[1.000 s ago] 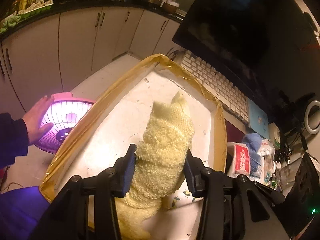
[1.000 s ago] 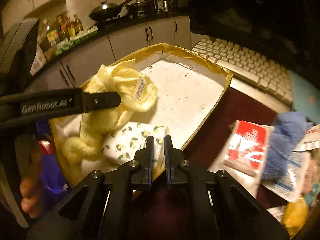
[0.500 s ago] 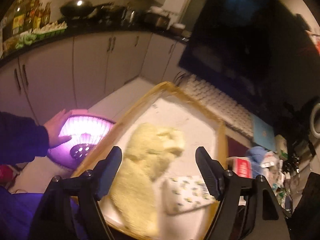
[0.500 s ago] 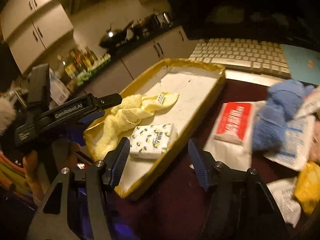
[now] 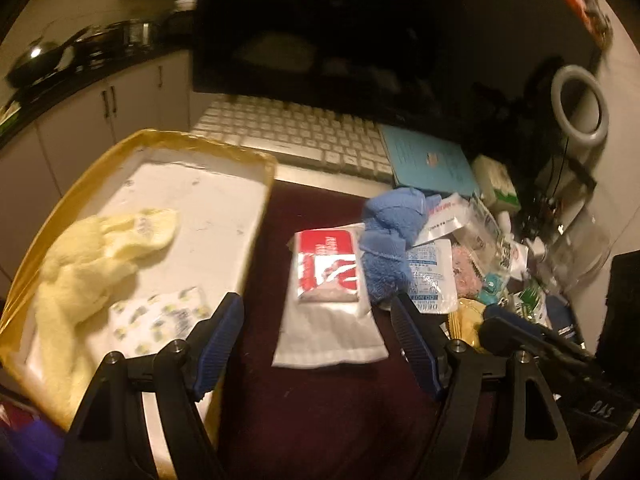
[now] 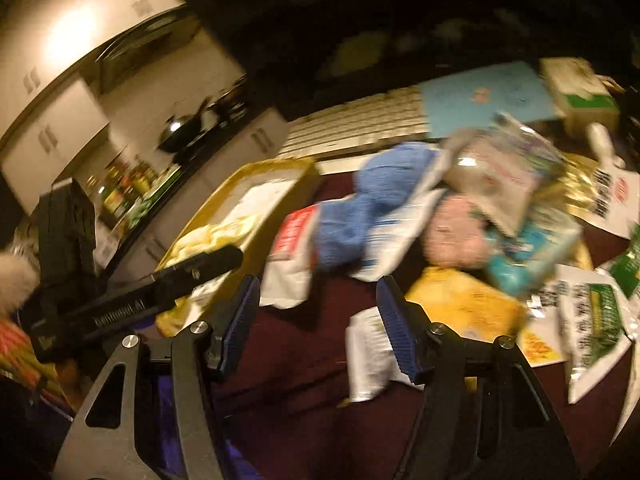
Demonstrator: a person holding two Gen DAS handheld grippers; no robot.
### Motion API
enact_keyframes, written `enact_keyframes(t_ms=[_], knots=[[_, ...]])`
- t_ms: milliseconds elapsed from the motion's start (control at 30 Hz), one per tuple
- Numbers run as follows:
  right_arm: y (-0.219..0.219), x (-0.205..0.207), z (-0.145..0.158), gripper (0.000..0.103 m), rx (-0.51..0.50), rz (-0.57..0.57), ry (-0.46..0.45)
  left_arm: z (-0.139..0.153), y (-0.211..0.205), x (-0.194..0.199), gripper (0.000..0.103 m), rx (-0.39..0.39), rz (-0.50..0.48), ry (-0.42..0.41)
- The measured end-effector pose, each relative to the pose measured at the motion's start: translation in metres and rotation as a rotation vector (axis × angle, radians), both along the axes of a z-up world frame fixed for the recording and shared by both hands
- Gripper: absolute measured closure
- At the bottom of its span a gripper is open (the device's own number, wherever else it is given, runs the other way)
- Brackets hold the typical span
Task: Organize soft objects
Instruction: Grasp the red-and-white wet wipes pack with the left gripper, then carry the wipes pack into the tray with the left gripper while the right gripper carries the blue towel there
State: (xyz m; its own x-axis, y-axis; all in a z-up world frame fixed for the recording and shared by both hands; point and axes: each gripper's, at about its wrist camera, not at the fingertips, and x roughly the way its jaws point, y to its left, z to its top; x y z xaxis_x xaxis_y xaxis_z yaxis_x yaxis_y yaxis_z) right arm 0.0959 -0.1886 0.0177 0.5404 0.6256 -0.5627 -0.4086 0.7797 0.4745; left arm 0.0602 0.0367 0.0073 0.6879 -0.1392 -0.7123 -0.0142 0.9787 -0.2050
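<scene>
Dim warm light; white cabinets [image 5: 96,120], dark countertop [image 5: 60,84], black monitor [image 5: 328,32].

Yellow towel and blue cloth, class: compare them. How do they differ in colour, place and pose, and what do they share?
Colour: the yellow towel is pale yellow; the blue cloth is mid blue.
Place: the yellow towel lies inside the gold-rimmed tray; the blue cloth sits outside it, on the packets on the dark red mat.
Pose: the yellow towel sprawls long and loose; the blue cloth is bunched into a lump.
Shared: both are soft fabric, and no gripper holds either.
</scene>
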Motion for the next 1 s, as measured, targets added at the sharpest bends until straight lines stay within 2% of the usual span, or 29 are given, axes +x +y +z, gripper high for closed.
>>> enact_keyframes(t_ms=[200,300,367,400,467,600,700,767,933,1000], knots=[[-0.005,0.006,-0.004,0.042,0.020,-0.025,0.028,-0.008,-0.009,0.033,0.028,-0.016,-0.049,0.056],[-0.003,0.006,-0.006,0.042,0.019,-0.015,0.031,-0.020,-0.014,0.048,0.039,-0.004,-0.057,0.119],[-0.001,0.006,-0.005,0.042,0.021,-0.015,0.034,-0.029,-0.015,0.053,0.052,0.007,-0.054,0.157],[-0.001,0.007,-0.006,0.042,0.022,-0.010,0.035,-0.031,-0.015,0.054,0.053,-0.004,-0.055,0.161],[-0.001,0.006,-0.006,0.042,0.017,-0.007,0.032,-0.029,-0.013,0.047,0.058,-0.021,-0.052,0.145],[-0.003,0.008,-0.003,0.042,0.013,-0.007,0.023,-0.017,-0.008,0.020,0.058,-0.041,-0.022,0.085],[-0.002,0.016,0.004,0.042,0.016,-0.008,0.018,-0.007,0.003,-0.001,0.058,-0.095,0.026,0.002],[0.002,0.028,0.010,0.042,0.025,-0.017,0.028,-0.005,0.011,-0.016,0.058,-0.134,0.059,-0.055],[0.023,0.072,0.021,0.042,-0.040,-0.063,0.069,-0.002,0.027,-0.032,0.058,-0.213,0.112,-0.105],[0.036,0.097,0.020,0.042,-0.074,-0.083,0.115,0.002,0.032,-0.037,0.058,-0.232,0.122,-0.120]])
